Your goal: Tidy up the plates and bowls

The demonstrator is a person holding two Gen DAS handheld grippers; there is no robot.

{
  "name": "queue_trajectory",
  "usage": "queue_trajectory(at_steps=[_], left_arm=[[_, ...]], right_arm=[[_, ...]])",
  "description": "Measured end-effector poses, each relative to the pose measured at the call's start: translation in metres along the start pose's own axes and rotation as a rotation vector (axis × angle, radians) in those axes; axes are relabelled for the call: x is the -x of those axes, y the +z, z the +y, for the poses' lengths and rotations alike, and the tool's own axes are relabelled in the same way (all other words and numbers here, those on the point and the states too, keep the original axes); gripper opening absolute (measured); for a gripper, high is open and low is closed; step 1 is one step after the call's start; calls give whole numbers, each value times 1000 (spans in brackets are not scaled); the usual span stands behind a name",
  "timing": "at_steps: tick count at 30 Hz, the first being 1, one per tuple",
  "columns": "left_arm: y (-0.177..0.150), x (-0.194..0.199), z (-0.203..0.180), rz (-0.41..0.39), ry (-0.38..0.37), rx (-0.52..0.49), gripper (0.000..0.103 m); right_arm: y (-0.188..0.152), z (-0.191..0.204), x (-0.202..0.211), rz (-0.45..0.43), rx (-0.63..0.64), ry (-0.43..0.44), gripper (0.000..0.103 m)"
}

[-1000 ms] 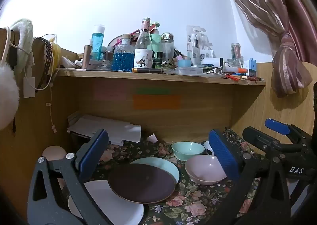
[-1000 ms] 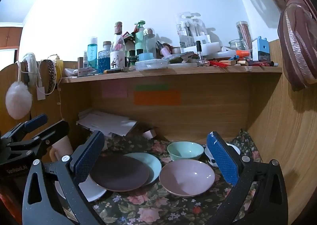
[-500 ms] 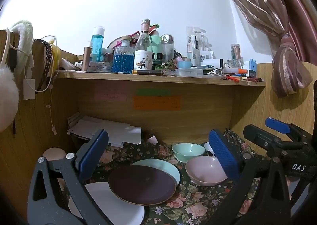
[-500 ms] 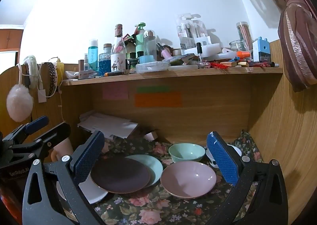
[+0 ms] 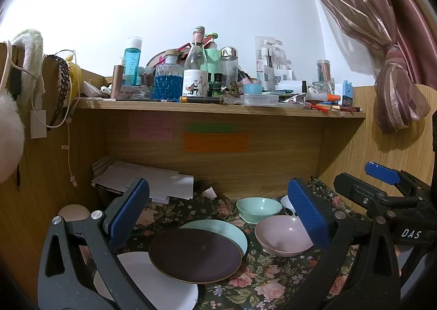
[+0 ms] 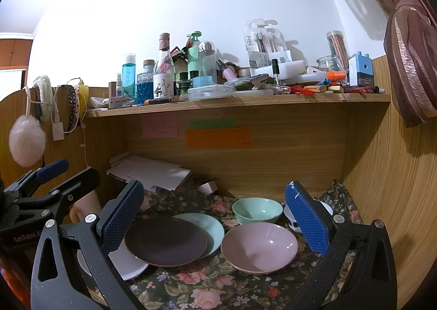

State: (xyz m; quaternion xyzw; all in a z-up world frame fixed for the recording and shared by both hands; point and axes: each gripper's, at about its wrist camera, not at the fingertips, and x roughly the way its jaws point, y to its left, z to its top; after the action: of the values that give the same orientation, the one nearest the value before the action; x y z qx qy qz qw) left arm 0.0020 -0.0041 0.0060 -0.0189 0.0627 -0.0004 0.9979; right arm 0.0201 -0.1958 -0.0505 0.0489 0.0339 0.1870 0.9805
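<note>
Nearest the cameras, both grippers are held above the front of the floral tablecloth (image 6: 218, 288), nothing between their blue pads. The left gripper (image 5: 218, 214) is seen with fingers spread wide, framing the plates; the right gripper (image 6: 215, 211) is likewise spread wide, framing plates and bowls. Each gripper is also caught side-on in the other's view, the left at the left edge of the right wrist view and the right at the right edge of the left wrist view.

On the cloth, a white plate (image 6: 128, 263) is partly covered by a dark brown plate (image 6: 165, 241), which overlaps a light blue plate (image 6: 213, 230) behind it. Just right of these a pink bowl (image 6: 259, 247) is set upright. Behind it a mint green bowl (image 6: 256, 210) is placed, with a white dish (image 6: 325, 207) beside it, mostly hidden by the right pad. A pale cup (image 6: 84, 204) is seen at far left.

Further back, a stack of papers (image 6: 150, 173) is laid against the wooden back panel, where sticky notes (image 6: 218, 137) are stuck. Above, the shelf (image 6: 237, 101) is crowded with bottles (image 6: 164, 69) and stationery. A tied curtain (image 6: 409, 64) hangs at right.
</note>
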Motion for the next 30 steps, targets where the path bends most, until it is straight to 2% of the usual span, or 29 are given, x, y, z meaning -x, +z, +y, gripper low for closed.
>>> queue_trajectory(at_steps=[30], left_arm=[[-8, -6, -2, 8, 6, -4, 103]], right_arm=[[-1, 3, 2, -4, 7, -1, 103]])
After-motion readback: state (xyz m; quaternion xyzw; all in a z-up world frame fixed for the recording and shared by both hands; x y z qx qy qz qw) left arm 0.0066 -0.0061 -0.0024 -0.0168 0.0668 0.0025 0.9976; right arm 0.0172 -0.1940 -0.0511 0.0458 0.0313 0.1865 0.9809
